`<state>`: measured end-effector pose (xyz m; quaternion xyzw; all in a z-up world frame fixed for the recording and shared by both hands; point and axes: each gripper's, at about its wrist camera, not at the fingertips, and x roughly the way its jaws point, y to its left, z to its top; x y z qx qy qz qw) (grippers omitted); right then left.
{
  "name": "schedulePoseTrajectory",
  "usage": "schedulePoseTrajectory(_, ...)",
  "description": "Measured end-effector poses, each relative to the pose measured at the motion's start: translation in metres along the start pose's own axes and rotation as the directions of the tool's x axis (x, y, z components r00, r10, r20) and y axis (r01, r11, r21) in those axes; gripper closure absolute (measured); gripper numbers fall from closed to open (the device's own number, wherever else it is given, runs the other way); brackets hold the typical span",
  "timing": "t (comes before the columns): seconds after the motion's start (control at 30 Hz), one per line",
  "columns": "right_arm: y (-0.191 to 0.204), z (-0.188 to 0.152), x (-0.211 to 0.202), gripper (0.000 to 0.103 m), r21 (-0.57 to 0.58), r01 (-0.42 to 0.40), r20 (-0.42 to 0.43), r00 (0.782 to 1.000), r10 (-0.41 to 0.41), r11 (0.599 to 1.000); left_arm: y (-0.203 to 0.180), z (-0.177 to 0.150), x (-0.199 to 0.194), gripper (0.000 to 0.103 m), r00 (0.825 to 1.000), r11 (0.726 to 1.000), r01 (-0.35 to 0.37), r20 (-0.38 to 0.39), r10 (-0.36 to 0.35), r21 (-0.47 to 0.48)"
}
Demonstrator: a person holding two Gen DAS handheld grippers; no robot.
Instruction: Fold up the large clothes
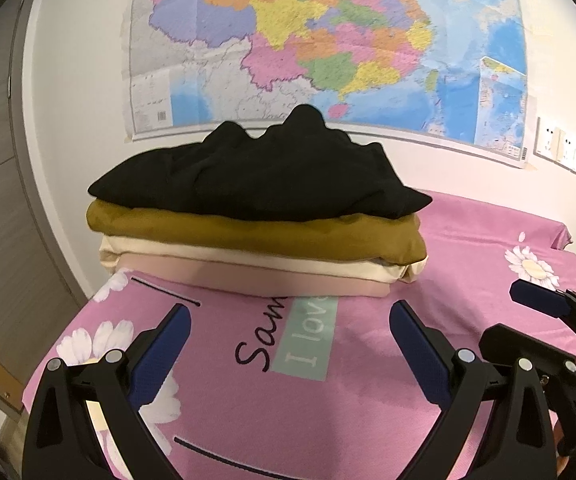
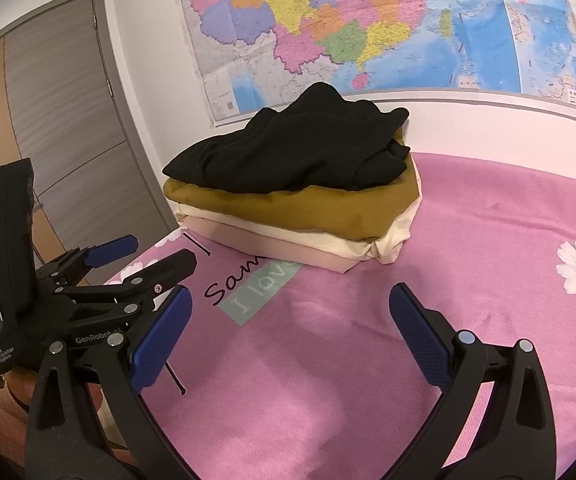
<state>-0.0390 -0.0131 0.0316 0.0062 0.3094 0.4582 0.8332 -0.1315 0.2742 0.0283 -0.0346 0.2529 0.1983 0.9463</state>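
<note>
I hold my left claw [image 1: 290, 316] low over the pink bed sheet [image 1: 468, 240], its two blue-padded fingers [image 1: 159, 354] spread wide apart with nothing between them. My right claw [image 2: 290, 300] hangs the same way, released, its blue pads [image 2: 420, 340] well apart and only bare sheet showing in the gap. The two claws sit side by side: in the left wrist view the right claw [image 1: 544, 300] shows at the right edge, and in the right wrist view the left claw [image 2: 115, 250] shows at the left edge, also splayed open.

Ahead of both claws, near the far end of the bed and close to the wall, stands a stack of folded clothes. At the bottom lies a pale pink piece [image 1: 288, 280], touching the sheet; on it a cream piece [image 1: 247, 258]; on that a mustard-brown piece [image 1: 267, 232]. On top lies a black garment [image 1: 255, 172], less neatly laid than the rest, bunched up into peaks along its far side and overhanging the mustard layer a little at the front corners. The stack partly covers printed lettering [image 1: 300, 332] on the sheet, which also bears white daisies [image 1: 532, 266].

Behind the stack a large coloured map [image 1: 328, 40] hangs on the white wall. A grey door [image 2: 71, 120] stands to the left, and wall sockets [image 1: 562, 146] sit at the right below the map's corner.
</note>
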Motion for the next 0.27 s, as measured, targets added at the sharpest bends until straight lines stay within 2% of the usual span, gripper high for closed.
schedulePoseTrajectory(0.1, -0.005, -0.002, -0.005, 0.006, 0.008, 0.014, 0.004, 1.000, -0.014, 1.000, -0.006, 0.000, 0.004, 0.007, 1.000, 1.000, 0.013, -0.017, -0.013, 0.002)
schedulePoseTrajectory(0.17, -0.015, -0.006, -0.014, 0.006, 0.021, 0.042, 0.007, 0.999, -0.042, 0.999, -0.013, 0.000, 0.011, 0.007, 0.997, 0.998, 0.061, -0.056, -0.061, -0.012)
schedulePoseTrajectory(0.23, -0.025, -0.010, -0.023, 0.006, 0.040, 0.076, 0.007, 0.997, -0.076, 0.996, -0.027, 0.000, 0.022, 0.007, 0.986, 0.992, 0.124, -0.108, -0.126, -0.025)
schedulePoseTrajectory(0.27, -0.037, -0.014, -0.032, 0.006, 0.054, 0.119, 0.001, 0.993, -0.119, 0.991, -0.034, -0.001, 0.026, 0.007, 0.982, 0.989, 0.143, -0.123, -0.145, -0.024)
